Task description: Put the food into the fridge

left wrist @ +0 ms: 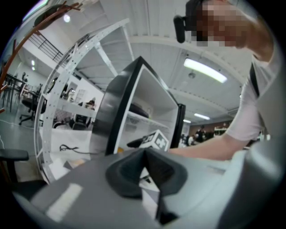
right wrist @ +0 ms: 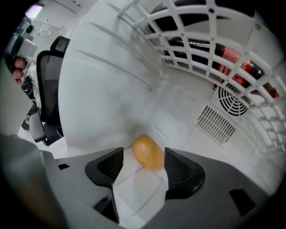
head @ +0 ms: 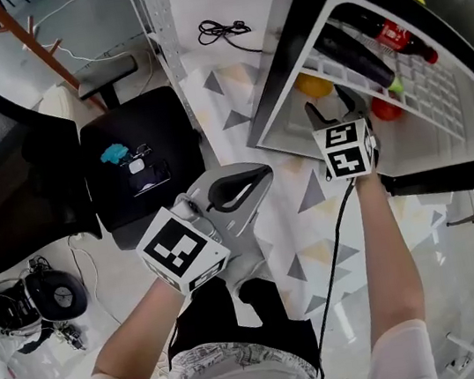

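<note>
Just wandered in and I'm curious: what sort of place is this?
Probably a lab or office workspace, not a kitchen: a black office chair, a perforated metal rack and a small fridge.

Bottle (right wrist: 232,60) on shelf (head: 442,89) above food (right wrist: 148,152)

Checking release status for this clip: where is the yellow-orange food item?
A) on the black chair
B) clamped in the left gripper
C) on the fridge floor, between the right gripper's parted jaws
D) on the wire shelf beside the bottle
C: the yellow-orange food item lies on the fridge floor, under the wire shelf, between the right gripper's parted jaws.
</note>
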A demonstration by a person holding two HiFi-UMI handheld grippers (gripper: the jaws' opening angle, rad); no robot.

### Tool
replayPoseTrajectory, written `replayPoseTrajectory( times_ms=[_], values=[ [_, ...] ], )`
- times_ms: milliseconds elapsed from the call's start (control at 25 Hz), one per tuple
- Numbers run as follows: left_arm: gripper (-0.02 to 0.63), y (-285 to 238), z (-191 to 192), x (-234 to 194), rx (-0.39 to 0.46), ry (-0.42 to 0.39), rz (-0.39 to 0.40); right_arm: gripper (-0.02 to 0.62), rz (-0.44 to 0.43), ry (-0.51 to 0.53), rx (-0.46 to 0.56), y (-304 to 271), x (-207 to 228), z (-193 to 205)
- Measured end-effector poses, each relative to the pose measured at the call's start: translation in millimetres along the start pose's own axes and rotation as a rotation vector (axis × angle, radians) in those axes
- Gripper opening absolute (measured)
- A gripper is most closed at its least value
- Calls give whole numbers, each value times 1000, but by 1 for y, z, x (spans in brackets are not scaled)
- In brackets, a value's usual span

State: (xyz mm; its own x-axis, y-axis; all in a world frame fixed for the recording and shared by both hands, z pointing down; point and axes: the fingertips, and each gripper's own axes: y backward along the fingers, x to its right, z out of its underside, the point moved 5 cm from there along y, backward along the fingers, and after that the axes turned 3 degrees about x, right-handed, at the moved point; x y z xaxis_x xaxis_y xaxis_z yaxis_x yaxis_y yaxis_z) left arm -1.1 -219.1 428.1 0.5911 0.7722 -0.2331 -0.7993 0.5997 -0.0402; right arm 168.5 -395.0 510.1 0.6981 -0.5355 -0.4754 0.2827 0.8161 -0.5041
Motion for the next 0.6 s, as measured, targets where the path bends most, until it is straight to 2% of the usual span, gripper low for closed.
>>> replayPoseTrajectory(
  times_ms=[600],
  values=[
    [6,18,-42,33,-49,5,73,267,-5,-287,83,118,-31,-27]
  ],
)
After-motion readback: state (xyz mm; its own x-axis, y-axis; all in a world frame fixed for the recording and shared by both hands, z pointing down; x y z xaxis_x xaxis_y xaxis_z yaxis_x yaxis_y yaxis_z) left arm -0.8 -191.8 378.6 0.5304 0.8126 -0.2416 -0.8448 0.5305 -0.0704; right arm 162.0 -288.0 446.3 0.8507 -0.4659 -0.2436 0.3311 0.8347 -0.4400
